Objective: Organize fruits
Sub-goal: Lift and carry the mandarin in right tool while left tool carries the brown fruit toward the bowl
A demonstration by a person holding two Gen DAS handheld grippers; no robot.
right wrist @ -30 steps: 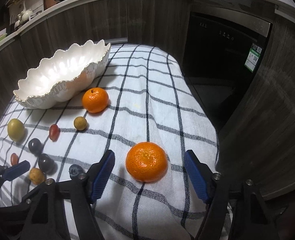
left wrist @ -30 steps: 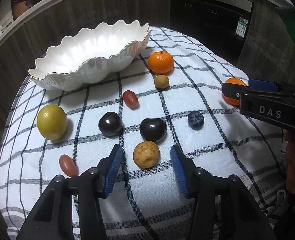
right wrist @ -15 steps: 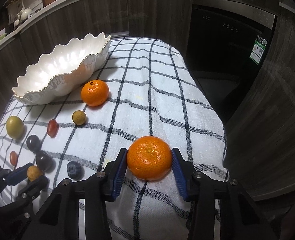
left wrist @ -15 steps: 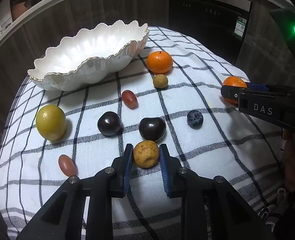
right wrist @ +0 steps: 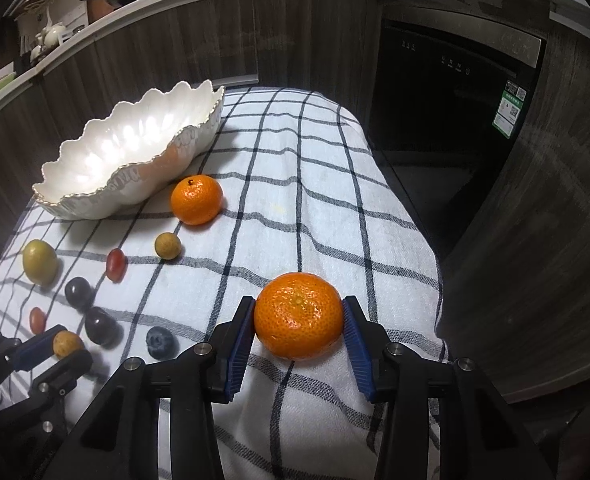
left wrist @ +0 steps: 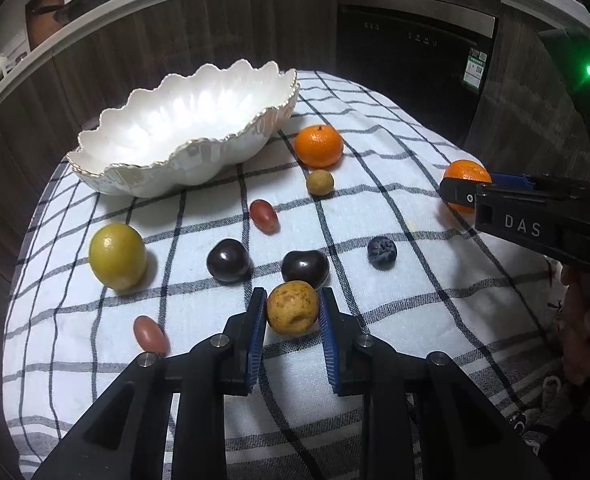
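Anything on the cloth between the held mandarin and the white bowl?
Right wrist view: a second mandarin lies between the held mandarin and the white bowl, close beside the bowl; otherwise only bare checked cloth.

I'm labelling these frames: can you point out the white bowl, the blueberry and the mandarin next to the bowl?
white bowl (left wrist: 251, 146), left wrist view, on its outer wall.
blueberry (left wrist: 381, 249), left wrist view, on its top.
mandarin (right wrist: 196, 199), right wrist view, on the middle of its peel.
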